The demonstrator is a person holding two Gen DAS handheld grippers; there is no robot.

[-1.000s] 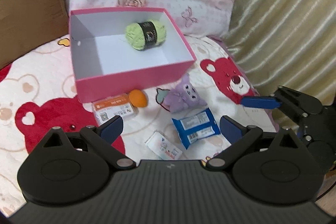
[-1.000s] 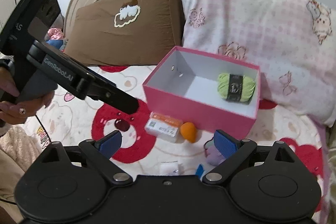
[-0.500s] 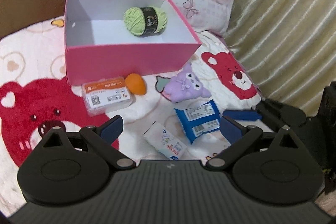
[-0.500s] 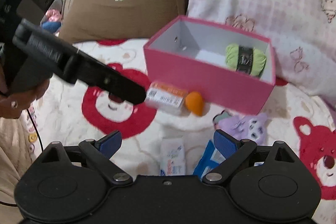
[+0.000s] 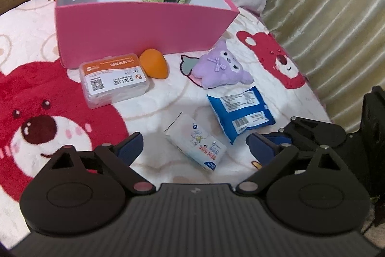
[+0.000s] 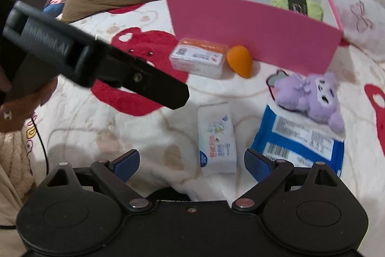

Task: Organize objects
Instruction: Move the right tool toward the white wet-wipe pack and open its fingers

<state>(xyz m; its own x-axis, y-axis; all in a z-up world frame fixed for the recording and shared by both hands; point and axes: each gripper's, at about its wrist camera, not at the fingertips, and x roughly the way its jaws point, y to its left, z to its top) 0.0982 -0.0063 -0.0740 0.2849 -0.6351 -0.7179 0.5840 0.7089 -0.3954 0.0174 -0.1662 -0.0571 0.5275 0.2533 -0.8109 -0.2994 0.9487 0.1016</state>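
Both grippers, left (image 5: 193, 143) and right (image 6: 191, 161), gape wide, holding nothing. The tissue pack (image 6: 215, 137), lower centre, looks light, soft, slippery; best pinched across its narrow sides.

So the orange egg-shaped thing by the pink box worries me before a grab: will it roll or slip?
The orange egg looks smooth and rounded, so flat fingers may squeeze it out sideways. Its tapered shape suggests it would curve rather than roll straight, and the plush blanket should damp that. It probably weighs little.
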